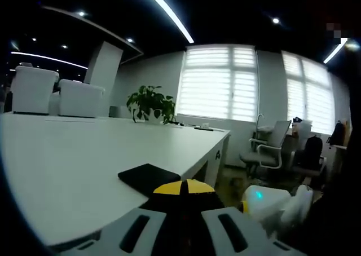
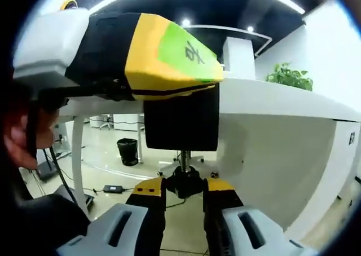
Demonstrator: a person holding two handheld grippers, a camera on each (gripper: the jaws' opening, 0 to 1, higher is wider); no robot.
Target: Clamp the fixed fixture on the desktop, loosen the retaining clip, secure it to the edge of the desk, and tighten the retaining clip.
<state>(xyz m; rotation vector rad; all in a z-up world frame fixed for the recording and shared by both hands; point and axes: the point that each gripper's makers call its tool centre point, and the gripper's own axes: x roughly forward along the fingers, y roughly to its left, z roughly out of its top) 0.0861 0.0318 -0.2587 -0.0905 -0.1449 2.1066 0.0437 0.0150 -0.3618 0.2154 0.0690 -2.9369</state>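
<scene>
**Right gripper view: clip screw between my fingers under the tabletop edge**

Right gripper view shows the fixture (image 2: 180, 118), a black clamp, sitting over the edge of the white tabletop (image 2: 282, 98), its black body hanging below the edge. From it a threaded screw (image 2: 184, 159) runs down to a dark knob (image 2: 185, 182), and my right gripper (image 2: 185, 195) is closed narrowly on that knob, yellow-tipped fingers (image 2: 148, 189) on either side. My left gripper (image 2: 141, 47) holds the fixture from above, closed on its top part.

Left gripper view looks along the tabletop (image 1: 84, 166); the fixture's black plate (image 1: 148, 177) lies flat at the near edge, just ahead of my left gripper (image 1: 183, 202).

I judge the fixture stiff and fairly light, plastic or metal; the knob is small and may slip, so grip it square and turn it while the left holds steady.

Around: a plant (image 1: 151, 105), office chairs (image 1: 271, 149), a bin (image 2: 127, 151) on the floor, a table leg (image 2: 77, 154). Nothing blocks the knob, though the tabletop's underside leaves little room.
</scene>
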